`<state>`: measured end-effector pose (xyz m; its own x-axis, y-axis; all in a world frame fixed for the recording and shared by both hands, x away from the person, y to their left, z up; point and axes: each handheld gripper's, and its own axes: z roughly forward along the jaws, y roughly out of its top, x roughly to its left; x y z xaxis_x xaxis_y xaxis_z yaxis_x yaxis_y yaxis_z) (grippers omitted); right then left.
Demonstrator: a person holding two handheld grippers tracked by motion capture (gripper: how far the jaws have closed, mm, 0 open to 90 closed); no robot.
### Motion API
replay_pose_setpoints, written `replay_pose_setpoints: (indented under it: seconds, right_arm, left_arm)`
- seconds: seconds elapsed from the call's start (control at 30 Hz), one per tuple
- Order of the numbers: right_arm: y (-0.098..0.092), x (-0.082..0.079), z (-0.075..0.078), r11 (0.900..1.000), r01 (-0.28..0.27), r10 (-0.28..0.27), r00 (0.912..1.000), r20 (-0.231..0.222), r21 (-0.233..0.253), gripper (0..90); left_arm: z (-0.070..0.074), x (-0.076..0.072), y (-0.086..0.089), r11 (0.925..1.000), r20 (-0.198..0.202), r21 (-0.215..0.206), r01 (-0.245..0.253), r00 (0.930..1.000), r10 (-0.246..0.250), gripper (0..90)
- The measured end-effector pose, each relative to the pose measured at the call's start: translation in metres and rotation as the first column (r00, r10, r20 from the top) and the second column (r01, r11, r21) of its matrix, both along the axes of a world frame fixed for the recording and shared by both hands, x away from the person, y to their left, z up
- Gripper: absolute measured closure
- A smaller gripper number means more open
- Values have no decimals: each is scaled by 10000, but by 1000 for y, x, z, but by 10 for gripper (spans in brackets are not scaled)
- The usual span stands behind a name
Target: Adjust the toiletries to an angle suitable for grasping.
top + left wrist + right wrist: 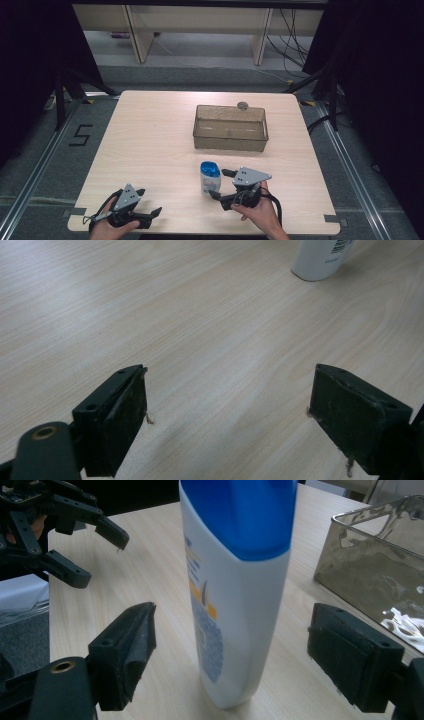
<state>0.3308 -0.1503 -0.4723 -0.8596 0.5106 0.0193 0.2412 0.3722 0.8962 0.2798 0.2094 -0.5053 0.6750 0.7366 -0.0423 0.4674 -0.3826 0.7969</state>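
White bottle with blue cap (210, 178) stands upright on the wooden table (150, 145), near the front edge, at about 5 o'clock from the table's centre. Right gripper (221, 184) is at 3 o'clock of the bottle, jaws spread wide and released; in the right gripper view the bottle (235, 595) stands between the two jaws with a gap on each side, touched by neither. Left gripper (149, 202) rests low at about 7 o'clock from the table's centre, well apart from the bottle, jaws likewise released with only bare table between them; the bottle's base (320, 260) shows at 1 o'clock in its view. Clear plastic bin (230, 128) sits at 12 o'clock from the bottle, apart from it.
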Motion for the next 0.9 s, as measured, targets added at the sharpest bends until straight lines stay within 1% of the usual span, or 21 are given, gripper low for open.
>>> replay_pose_setpoints:
  seconds: [0.03,0.07,0.17,0.2,0.27,0.3,0.33,0.37,0.47,0.5,0.53,0.57,0.6,0.63,0.67,0.7,0.73,0.77,0.8,0.87,0.9]
  right_arm:
    - [0,0,0,10000,0,0,10000,0,0,205]
    - [4,2,-1,9999,-107,106,9998,163,56,208]
    - [7,4,-1,9999,-121,122,9999,65,-27,213]
    - [9,6,-2,9997,-225,226,9997,69,-68,220]
    - [11,8,-2,9997,-244,245,9995,200,-59,224]
    - [11,8,-2,9997,-244,245,9995,200,-59,224]
    - [13,8,-2,9996,-272,272,9996,52,-60,234]
    - [15,10,-3,9995,-331,331,9994,136,4,237]
    - [17,12,-4,9996,-256,256,9997,54,-124,248]
    - [18,14,-5,9996,-284,285,9995,133,-89,252]
    - [19,14,-6,9997,-224,224,9997,-39,-88,259]
    - [19,15,-7,9996,-262,263,9996,55,-45,269]
    - [19,16,-7,9996,-246,246,9997,1,-111,281]
    - [20,16,-8,9996,-274,274,9996,-29,22,291]
    - [19,17,-7,9997,-240,240,9996,172,-17,307]
    - [19,17,-7,9997,-240,240,9996,172,-17,307]
    - [19,18,-7,9994,-350,350,9993,92,-66,329]
    - [21,18,-9,9992,-395,397,9991,-177,107,343]
    - [21,18,-9,9995,-304,304,9994,-185,-8,352]
    - [22,19,-9,9989,-471,471,9988,-133,-9,376]
    - [22,19,-9,9989,-471,471,9988,-133,-9,376]
  left_arm:
    - [0,0,0,10000,0,0,0,10000,0,148]
    - [0,0,0,10000,111,28,-45,9999,45,148]
    - [0,0,0,10000,45,93,-16,10000,15,148]
    - [0,0,0,10000,95,-52,-60,9999,60,148]
    - [1,-1,0,9999,54,129,-55,10000,54,148]
    - [1,-1,0,9999,54,129,-55,10000,54,148]
    - [1,-1,0,10000,35,63,-72,10000,72,148]
    - [0,0,0,10000,102,-51,-61,9999,62,148]
    - [1,-1,0,10000,43,74,-60,10000,60,148]
    - [1,-1,0,10000,43,74,-60,10000,60,148]
    - [1,-1,0,10000,44,53,-72,10000,71,148]
    - [1,-1,0,10000,62,-16,-98,9999,98,148]
    - [1,-1,0,10000,55,-14,-94,9999,94,148]
    - [1,-1,0,10000,44,57,-68,10000,67,148]
    - [1,-1,0,10000,47,47,-68,10000,68,148]
    - [1,-1,0,10000,47,47,-68,10000,68,148]
    - [0,-1,0,10000,69,9,-62,10000,62,148]
    - [1,-1,0,10000,55,-49,-48,10000,48,148]
    - [1,-1,0,10000,56,-45,-57,10000,58,148]
    - [1,0,2,9996,69,270,8,10000,-10,148]
    - [1,0,2,9996,69,270,8,10000,-10,148]
